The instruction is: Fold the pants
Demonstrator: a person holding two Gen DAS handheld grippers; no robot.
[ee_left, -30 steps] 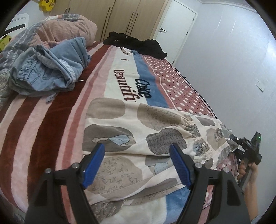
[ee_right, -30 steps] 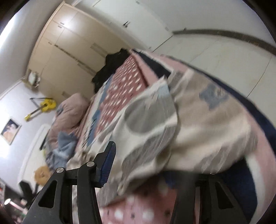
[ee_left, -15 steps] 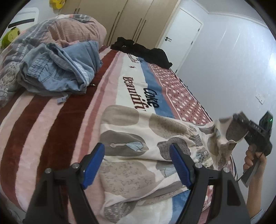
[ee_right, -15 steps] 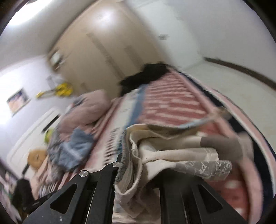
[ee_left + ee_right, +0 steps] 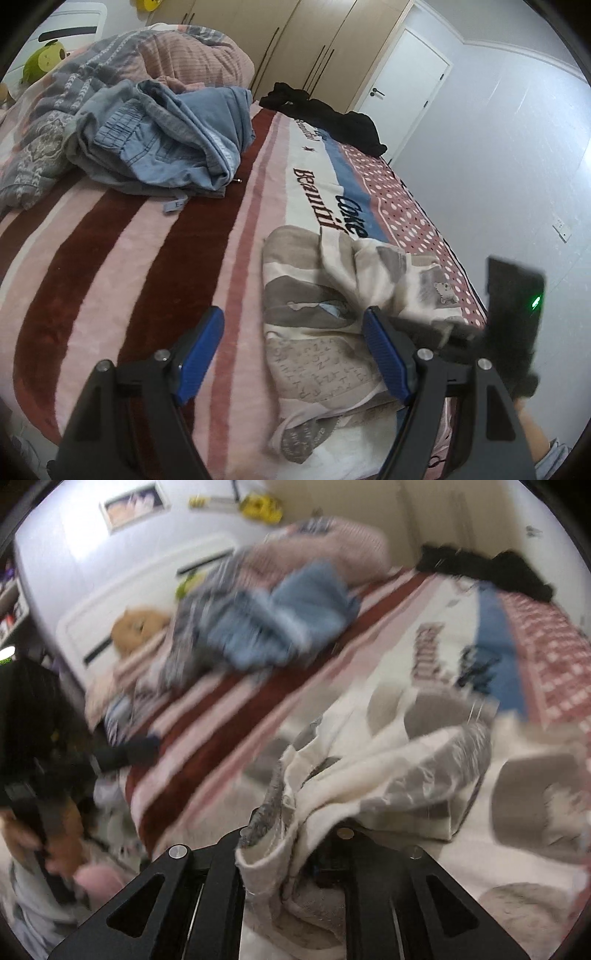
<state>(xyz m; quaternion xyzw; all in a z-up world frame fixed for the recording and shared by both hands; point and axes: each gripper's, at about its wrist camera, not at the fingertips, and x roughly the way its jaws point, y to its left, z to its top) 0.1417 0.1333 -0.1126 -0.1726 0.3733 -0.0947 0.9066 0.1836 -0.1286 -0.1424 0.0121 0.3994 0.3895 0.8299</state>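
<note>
The cream pants with grey patches (image 5: 325, 332) lie on the striped blanket near the bed's front right corner. My right gripper (image 5: 295, 849) is shut on the pants' waistband end (image 5: 369, 775) and holds it lifted and folded back over the rest of the pants. It shows in the left wrist view as a blurred black body with a green light (image 5: 513, 314). My left gripper (image 5: 295, 354) is open and empty, hovering above the blanket by the pants' left edge.
A pile of blue denim clothes (image 5: 162, 136) and a rumpled quilt (image 5: 177, 55) lie at the bed's far left. Black clothes (image 5: 332, 118) lie at the far end near the door. A wall runs along the bed's right side.
My right gripper has carried the waistband end up and leftwards over the pants, folding them shorter. My left gripper has shifted a little left, off the pants.
</note>
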